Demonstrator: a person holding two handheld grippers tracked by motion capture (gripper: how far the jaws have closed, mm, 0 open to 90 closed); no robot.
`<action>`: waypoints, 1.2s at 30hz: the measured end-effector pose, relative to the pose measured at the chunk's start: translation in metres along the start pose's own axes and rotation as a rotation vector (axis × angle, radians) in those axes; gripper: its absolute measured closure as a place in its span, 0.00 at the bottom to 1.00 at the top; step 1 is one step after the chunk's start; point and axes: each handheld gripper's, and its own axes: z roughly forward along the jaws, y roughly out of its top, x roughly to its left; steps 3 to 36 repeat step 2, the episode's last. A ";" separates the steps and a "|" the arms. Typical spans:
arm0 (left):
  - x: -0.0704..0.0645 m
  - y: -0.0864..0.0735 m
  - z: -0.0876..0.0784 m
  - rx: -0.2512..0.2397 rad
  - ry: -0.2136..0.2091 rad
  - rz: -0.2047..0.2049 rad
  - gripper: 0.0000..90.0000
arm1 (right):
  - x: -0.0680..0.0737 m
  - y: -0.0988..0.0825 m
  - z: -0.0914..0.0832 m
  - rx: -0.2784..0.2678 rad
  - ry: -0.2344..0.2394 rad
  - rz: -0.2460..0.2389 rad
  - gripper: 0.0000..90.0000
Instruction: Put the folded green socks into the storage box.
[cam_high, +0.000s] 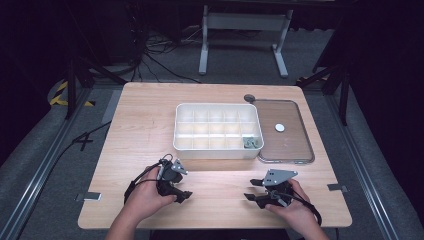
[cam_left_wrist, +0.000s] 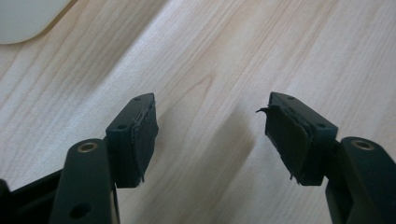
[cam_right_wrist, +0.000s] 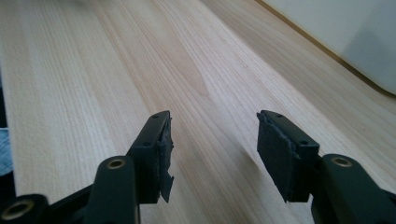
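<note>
a light wooden table (cam_high: 145, 125) carries a white compartment box (cam_high: 218, 131) near its centre, divided into a grid of small cells. in the cell at the box's 4 o'clock corner sits a small cluster of grey-green pieces (cam_high: 250, 143); what they are is too small to tell. touching the box at its 3 o'clock side lies a clear lid (cam_high: 285, 131) with a dark rim, flat on the table, and a small white disc (cam_high: 279, 127) rests on it. a small dark round thing (cam_high: 249, 98) lies at the lid's 11 o'clock corner.

at the table's 7 o'clock area the person's left hand (cam_high: 145, 197) holds the left gripper (cam_high: 184, 196), just below the box's near wall, pointing toward 3 o'clock. in the left gripper view its jaws stand spread apart with bare wood between them, and a corner of the white box shows at 11 o'clock.

at 5 o'clock the right hand (cam_high: 295, 207) holds the right gripper (cam_high: 251, 190), pointing toward 9 o'clock, with a grey plate on top. in the right gripper view its jaws are spread too, nothing between them, low over the wood, the box wall at 2 o'clock. the two grippers face each other, well apart.
</note>
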 end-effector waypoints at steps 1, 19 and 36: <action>0.001 0.000 0.000 -0.012 -0.004 0.001 0.39 | -0.001 0.000 -0.001 0.001 -0.005 0.003 0.51; 0.001 0.000 0.001 -0.019 -0.004 0.000 0.39 | -0.002 -0.001 -0.002 -0.002 -0.012 0.014 0.51; 0.001 0.000 0.001 -0.019 -0.004 0.000 0.39 | -0.002 -0.001 -0.002 -0.002 -0.012 0.014 0.51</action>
